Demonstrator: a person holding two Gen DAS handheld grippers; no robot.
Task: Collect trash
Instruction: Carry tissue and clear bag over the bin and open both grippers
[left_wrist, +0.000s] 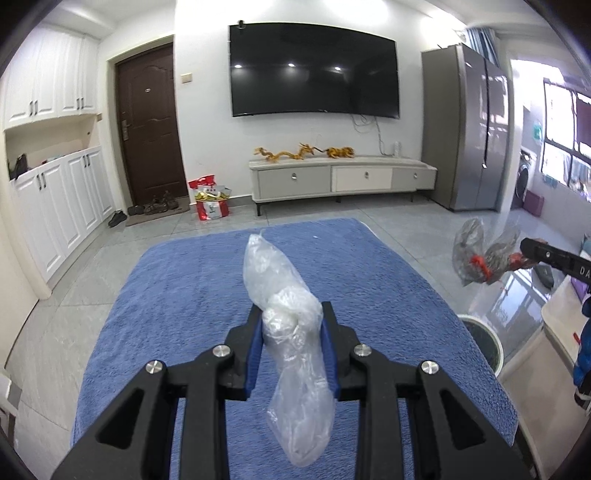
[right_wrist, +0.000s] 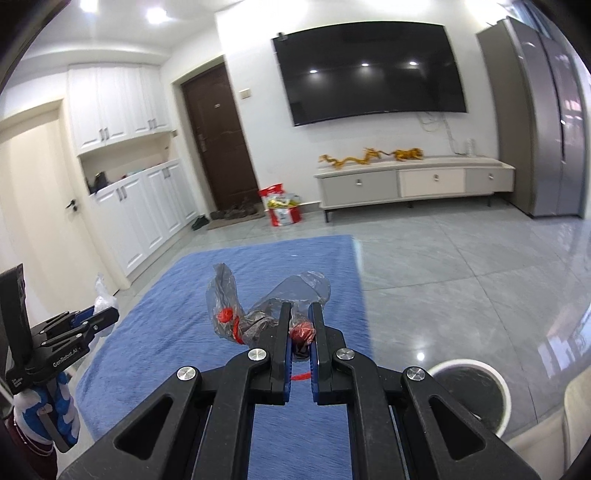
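Clear plastic wad (left_wrist: 291, 332) pinched between left gripper (left_wrist: 291, 314) fingers | grey-and-red wrapper (right_wrist: 266, 310) clamped in near-closed right gripper (right_wrist: 300, 314) fingers | both picked up, above blue rug (left_wrist: 184, 280) | left: drop into white bin (right_wrist: 471, 391), right of right fingers

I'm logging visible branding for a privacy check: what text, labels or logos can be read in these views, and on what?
"GenRobot.AI": on the side of the left gripper, seen from the right wrist view.
"DA", cut off at the frame edge: on the right gripper, seen from the left wrist view.
Small label on the left gripper's body below the brand: too small to read.
Print on the red and white bag by the door: too blurred to read.
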